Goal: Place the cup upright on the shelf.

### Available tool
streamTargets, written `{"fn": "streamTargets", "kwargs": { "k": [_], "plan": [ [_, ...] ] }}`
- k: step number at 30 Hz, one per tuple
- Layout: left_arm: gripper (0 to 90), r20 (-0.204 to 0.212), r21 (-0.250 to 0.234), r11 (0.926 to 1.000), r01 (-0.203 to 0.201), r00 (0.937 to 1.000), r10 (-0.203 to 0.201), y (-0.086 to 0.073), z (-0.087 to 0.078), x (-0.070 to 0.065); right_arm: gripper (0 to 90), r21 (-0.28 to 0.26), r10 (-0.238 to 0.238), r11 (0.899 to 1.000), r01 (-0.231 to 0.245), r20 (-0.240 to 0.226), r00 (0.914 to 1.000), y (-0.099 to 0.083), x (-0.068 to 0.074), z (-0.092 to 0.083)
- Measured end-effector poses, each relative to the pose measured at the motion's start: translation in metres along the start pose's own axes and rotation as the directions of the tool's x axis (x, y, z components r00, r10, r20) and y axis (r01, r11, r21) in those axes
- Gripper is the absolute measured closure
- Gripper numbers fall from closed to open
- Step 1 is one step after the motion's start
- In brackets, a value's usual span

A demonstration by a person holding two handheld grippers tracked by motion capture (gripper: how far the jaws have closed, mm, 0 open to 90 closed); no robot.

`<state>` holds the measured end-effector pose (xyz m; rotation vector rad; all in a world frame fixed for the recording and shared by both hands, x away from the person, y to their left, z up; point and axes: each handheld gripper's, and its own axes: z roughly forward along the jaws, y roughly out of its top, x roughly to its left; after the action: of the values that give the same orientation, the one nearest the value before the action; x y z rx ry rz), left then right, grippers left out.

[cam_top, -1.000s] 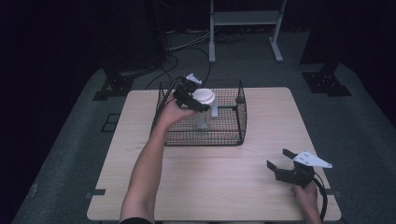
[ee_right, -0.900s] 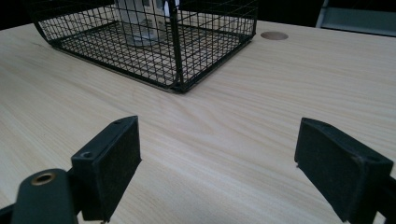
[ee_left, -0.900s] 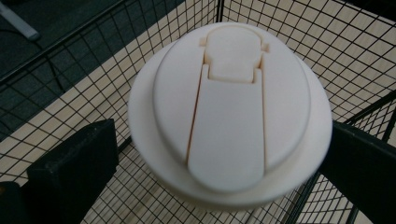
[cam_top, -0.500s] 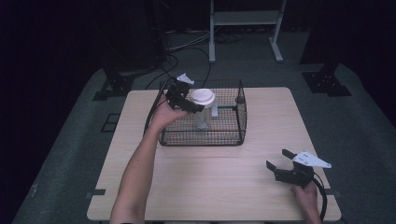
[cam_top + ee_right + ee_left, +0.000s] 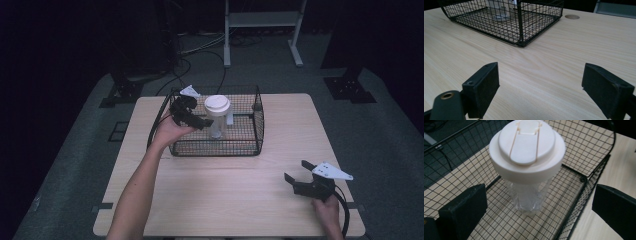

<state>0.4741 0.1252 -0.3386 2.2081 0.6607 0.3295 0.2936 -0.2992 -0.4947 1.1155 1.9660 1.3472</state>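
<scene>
Saw a clear bottle point(image 5: 527, 170) with a broad off-white lid standing inside the black wire basket point(image 5: 252, 142), toward its left half, on the far middle of the wooden table point(image 5: 225, 195). Noted a see-through body with a faint ribbed or dimpled texture, narrower than the lid above it. Made out a flip tab on the lid top, outlined by thin tan lines and hinged at one edge.

Could not read the inside of the bottle; looked pale and hazy in the left gripper view, with the upper body hidden under the overhanging lid. Found only the base of the bottle in the right gripper view, behind the mesh, with the rest cut off at the top edge. Could not tell from the high view whether the bottle touched the small pale piece just to its right in the basket.

Judged the long axis vertical, base on the basket floor, lid pointing straight up, no lean apparent.

Found the left gripper point(image 5: 199, 122) held by the left hand point(image 5: 170, 131) over the left side of the basket, jaws spread wide to either side of the bottle and gripping nothing. Found the right gripper point(image 5: 298, 171) low over the near right of the table in the right hand point(image 5: 327, 212), well apart from the basket, jaws likewise spread wide over bare wood, empty.
</scene>
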Motion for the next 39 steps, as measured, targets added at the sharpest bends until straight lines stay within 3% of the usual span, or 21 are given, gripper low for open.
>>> {"fn": "streamTargets", "kwargs": {
  "k": [6, 14, 24, 31, 39],
  "plan": [
    [0.0, 0.011, -0.024, 0.9992, -0.032, 0.9994, 0.033, 0.001, -0.011, -0.011, 13.5, 0.01, -0.009, 1.0, 0.009, 0.006, 0.9999, 0.0, 0.001, 0.001],
    [0.0, 0.02, -0.033, 0.9978, -0.058, 0.9981, 0.059, -0.01, -0.022, -0.024, 13.5, 0.018, -0.017, 1.0, 0.017, 0.008, 0.9998, 0.0, 0.003, 0.001],
    [0.0, 0.026, -0.061, 0.9962, -0.062, 0.9976, 0.064, -0.025, -0.036, -0.032, 13.5, 0.03, -0.036, 0.999, 0.036, 0.015, 0.9992, 0.0, 0.004, 0.002],
    [0.0, 0.039, -0.056, 0.9959, -0.071, 0.9966, 0.073, -0.041, -0.039, -0.041, 13.4, 0.034, -0.039, 0.999, 0.039, 0.018, 0.9991, 0.0, 0.005, 0.003],
    [0.0, 0.054, -0.088, 0.9939, -0.067, 0.9959, 0.072, -0.053, -0.043, -0.051, 13.5, 0.038, -0.047, 0.998, 0.046, 0.023, 0.9986, 0.0, 0.005, 0.003]
  ]
}}
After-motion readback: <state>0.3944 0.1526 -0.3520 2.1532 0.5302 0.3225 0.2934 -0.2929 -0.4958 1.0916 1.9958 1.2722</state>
